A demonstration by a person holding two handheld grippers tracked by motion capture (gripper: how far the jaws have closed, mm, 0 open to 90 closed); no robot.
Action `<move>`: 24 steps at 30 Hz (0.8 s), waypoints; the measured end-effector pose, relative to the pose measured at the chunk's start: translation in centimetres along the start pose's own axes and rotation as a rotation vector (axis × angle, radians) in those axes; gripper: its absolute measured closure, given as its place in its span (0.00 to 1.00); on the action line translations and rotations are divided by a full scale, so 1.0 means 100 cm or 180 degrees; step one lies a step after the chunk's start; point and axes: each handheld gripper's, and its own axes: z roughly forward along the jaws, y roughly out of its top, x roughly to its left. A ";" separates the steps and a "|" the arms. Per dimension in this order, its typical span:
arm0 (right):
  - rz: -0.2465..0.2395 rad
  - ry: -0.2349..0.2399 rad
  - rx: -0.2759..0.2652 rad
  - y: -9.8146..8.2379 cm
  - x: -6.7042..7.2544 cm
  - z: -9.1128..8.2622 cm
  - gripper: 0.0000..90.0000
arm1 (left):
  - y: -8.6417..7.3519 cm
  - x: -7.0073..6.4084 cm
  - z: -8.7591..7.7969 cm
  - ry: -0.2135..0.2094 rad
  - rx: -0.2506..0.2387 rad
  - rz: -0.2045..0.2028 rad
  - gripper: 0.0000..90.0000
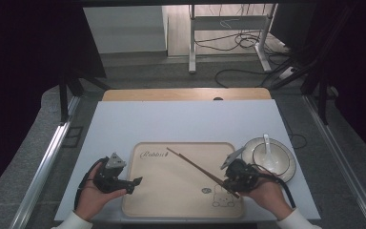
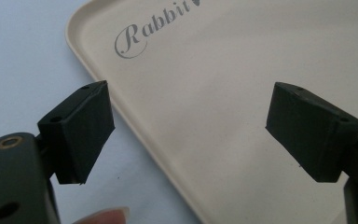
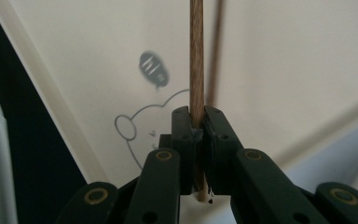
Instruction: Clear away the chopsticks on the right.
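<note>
A cream tray (image 1: 171,191) printed with "Rabbit" and a small bear drawing lies at the table's near side. A brown wooden chopstick (image 1: 190,163) slants across it from upper left to lower right. My right gripper (image 1: 231,183) is shut on the chopstick's near end, over the tray's right part. In the right gripper view the stick (image 3: 196,56) runs up from between the closed jaws of that gripper (image 3: 198,121) above the tray (image 3: 284,56). My left gripper (image 1: 136,183) stands open at the tray's left edge. Nothing lies between its jaws (image 2: 186,126) over the tray (image 2: 242,70).
A white bowl (image 1: 286,164) with a dark rim line holds a white spoon (image 1: 268,145), just right of the tray. The white tabletop (image 1: 181,119) stretches beyond the tray to a wooden strip (image 1: 186,94). Cables lie on the floor behind.
</note>
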 end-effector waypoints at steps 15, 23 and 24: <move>-0.0074 -0.0278 0.0370 -0.008 0.012 0.028 0.85 | -0.001 0.001 0.000 -0.0012 -0.0004 -0.0006 0.17; -0.0317 -0.0244 -0.0347 0.028 0.029 0.012 0.50 | 0.001 0.000 -0.001 -0.0008 -0.0017 -0.0010 0.17; -0.0317 -0.0244 -0.0347 0.028 0.029 0.012 0.50 | 0.001 0.000 -0.001 -0.0008 -0.0017 -0.0010 0.17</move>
